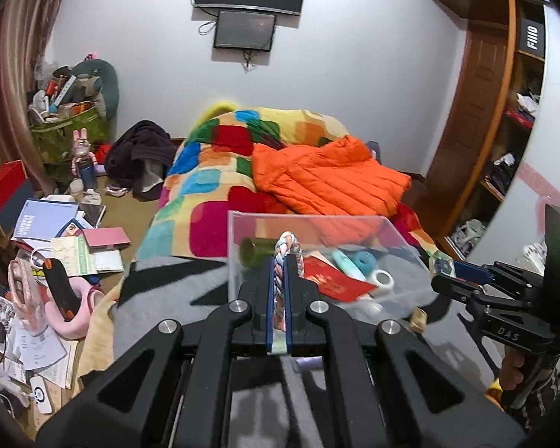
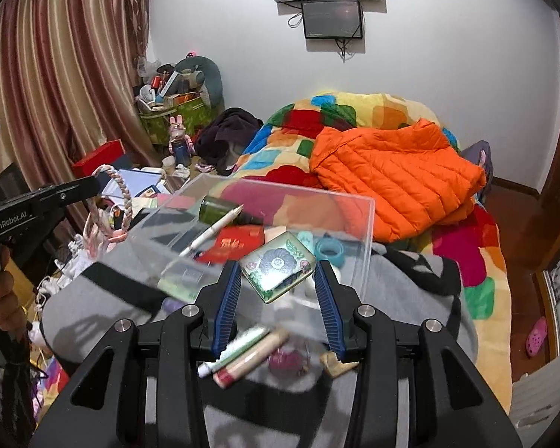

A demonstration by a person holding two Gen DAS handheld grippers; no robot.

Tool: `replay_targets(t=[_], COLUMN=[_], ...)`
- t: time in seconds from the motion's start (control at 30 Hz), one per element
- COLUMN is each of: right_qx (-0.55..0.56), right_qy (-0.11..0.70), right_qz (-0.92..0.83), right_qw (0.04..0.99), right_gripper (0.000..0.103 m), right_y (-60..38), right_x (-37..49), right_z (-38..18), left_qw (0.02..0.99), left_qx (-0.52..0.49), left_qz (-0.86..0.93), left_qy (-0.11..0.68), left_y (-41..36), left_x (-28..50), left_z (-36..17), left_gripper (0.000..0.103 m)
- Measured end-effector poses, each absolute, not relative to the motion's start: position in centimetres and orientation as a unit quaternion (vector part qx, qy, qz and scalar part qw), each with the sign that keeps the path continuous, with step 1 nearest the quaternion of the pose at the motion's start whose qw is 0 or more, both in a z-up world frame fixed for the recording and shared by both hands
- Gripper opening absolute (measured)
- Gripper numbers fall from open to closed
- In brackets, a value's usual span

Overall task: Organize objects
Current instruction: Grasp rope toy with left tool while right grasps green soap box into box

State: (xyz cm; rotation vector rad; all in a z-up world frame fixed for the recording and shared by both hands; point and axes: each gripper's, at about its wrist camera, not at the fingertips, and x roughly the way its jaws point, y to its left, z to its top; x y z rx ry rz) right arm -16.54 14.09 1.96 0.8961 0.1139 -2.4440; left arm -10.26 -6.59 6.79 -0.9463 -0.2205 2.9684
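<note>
A clear plastic box (image 1: 399,246) (image 2: 366,231) stands on a grey blanket on the bed. It holds a green bottle (image 2: 214,209), a white pen (image 2: 212,233), a red booklet (image 2: 239,248) and a teal tape roll (image 2: 330,250). My left gripper (image 1: 280,261) is shut on a pastel braided rope (image 1: 282,268), held at the box's near wall; the rope also shows in the right wrist view (image 2: 125,198). My right gripper (image 2: 278,280) has its jaws spread, with a green floral tin (image 2: 278,265) tilted between them above the box's near side; contact is unclear.
Tubes (image 2: 242,354), a purple item (image 2: 283,358) and a small beige block (image 2: 334,366) lie on the grey blanket (image 2: 410,298) under my right gripper. An orange jacket (image 2: 399,175) lies behind the box. Books and clutter (image 1: 56,246) cover the floor at left.
</note>
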Motion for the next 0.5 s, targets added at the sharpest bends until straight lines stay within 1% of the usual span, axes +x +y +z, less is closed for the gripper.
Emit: replay_targets(t=[0.2,0.3,0.5], right_qx=[0.352,0.369,0.404], right_qy=[0.046,0.051,0.055], right_qz=[-0.901,-0.896,-0.884], right_qw=[0.248,0.240,0.229], right_gripper=[0.038,0.038,0.038], right_y=[12.9,12.2,11.4], right_x=[-19.6,-21.0,-23.1], right_z=[1.1,0.0,-2.3], left_qw=[-0.010,-0.017,0.004], left_qx=[-0.319,-0.340,-0.391], left_qz=[0.946,0.939,0.919], left_qy=[-0.060,-0.051,-0.055], left_y=[-7.2,-7.0,-6.1], left_x=[-13.4,-15.4,-17.3], left_z=[5.7,4.2,0.7], left_gripper=[0.003,0.003,0.003])
